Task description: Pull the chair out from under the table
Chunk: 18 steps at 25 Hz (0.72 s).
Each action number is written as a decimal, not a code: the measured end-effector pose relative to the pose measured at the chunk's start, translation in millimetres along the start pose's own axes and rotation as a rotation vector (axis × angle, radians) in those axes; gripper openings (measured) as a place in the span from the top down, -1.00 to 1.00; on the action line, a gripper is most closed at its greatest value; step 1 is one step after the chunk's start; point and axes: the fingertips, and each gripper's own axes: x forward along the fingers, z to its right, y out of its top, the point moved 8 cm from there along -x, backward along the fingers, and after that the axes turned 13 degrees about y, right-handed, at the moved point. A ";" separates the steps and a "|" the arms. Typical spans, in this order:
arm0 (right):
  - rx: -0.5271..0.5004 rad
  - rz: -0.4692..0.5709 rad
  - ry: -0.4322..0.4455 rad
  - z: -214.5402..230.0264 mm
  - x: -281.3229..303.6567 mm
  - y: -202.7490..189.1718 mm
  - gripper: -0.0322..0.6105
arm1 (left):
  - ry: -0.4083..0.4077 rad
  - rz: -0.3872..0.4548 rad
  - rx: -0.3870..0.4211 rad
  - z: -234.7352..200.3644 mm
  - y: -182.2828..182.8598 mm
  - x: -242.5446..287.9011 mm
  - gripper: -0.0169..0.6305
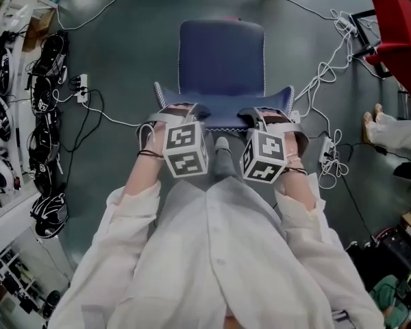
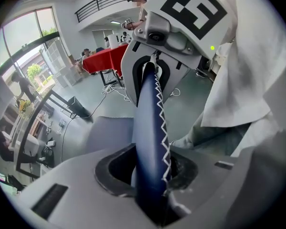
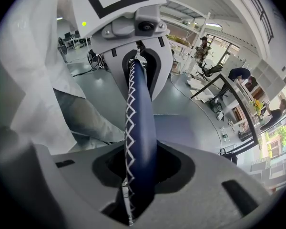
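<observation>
Chair (image 1: 222, 60) in blue fabric with white zigzag stitching along the seams. Stands on bare grey floor (image 1: 123, 40) directly ahead of the person, backrest nearest, seat stretching away toward the top of the head view. Grips the top edge of the backrest near its left corner with the left gripper (image 1: 180, 110); seen from the left gripper view, pinches the padded blue rim between both jaws, with the stitched seam running up the middle. Grips the same edge near the right corner with the right gripper (image 1: 268, 114); seen from the right gripper view, clamps the rim in the same way, facing the other gripper farther along the edge. Points both grippers steeply down, side by side, near each other but apart. Wears a white coat (image 1: 219, 252), sleeves reaching to the wrists behind the grippers. Off to the right of the chair, white cable (image 1: 322, 74) looping across the floor to a power strip (image 1: 327, 149). Off to the left, a second power strip (image 1: 82, 88) with a black lead, and beyond it a rack of black headsets (image 1: 44, 67) along the edge. Up in the right corner, well apart from the chair, red-draped table (image 1: 397, 26). At the right edge, another person's foot (image 1: 378, 125) on the floor.
</observation>
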 end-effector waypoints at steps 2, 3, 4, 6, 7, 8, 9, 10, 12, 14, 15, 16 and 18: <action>-0.008 -0.001 0.009 -5.8 -0.1 -0.7 0.56 | 0.002 -0.003 -0.005 6.6 0.7 -1.7 0.58; -0.010 -0.002 0.012 -8.1 -0.2 -1.0 0.56 | 0.004 -0.006 -0.006 9.2 0.8 -2.2 0.58; -0.012 -0.004 0.015 -10.3 -0.3 -1.0 0.56 | 0.004 -0.011 -0.004 11.4 0.7 -2.8 0.58; -0.012 -0.005 0.018 -13.4 -0.4 -0.1 0.56 | 0.005 -0.021 0.001 13.9 -0.7 -4.3 0.58; -0.012 -0.005 0.019 -14.0 -0.4 0.6 0.56 | 0.004 -0.024 -0.001 14.2 -1.2 -4.8 0.58; -0.014 -0.005 0.022 -14.0 -0.3 1.0 0.56 | 0.002 -0.028 -0.006 14.0 -1.5 -5.0 0.58; -0.019 -0.005 0.024 -13.8 -0.5 1.2 0.56 | 0.000 -0.032 -0.010 13.7 -1.3 -5.1 0.58; -0.025 -0.007 0.027 -13.8 -0.7 1.5 0.56 | -0.001 -0.036 -0.009 13.9 -0.8 -5.4 0.58; -0.033 -0.007 0.033 -15.0 -1.3 2.2 0.56 | 0.000 -0.043 0.005 15.7 -0.3 -6.4 0.56; -0.031 -0.002 0.038 -16.8 -1.2 2.7 0.54 | 0.008 -0.044 0.020 18.0 -0.9 -7.4 0.55; -0.032 -0.001 0.040 -17.6 -0.9 3.2 0.53 | 0.010 -0.043 0.019 19.1 -1.7 -7.8 0.54; -0.034 -0.002 0.045 -18.0 -0.7 3.7 0.53 | 0.008 -0.043 0.011 19.6 -2.6 -8.2 0.54; -0.033 -0.003 0.066 -16.9 -1.1 4.7 0.52 | 0.000 -0.041 -0.009 18.0 -3.8 -8.6 0.54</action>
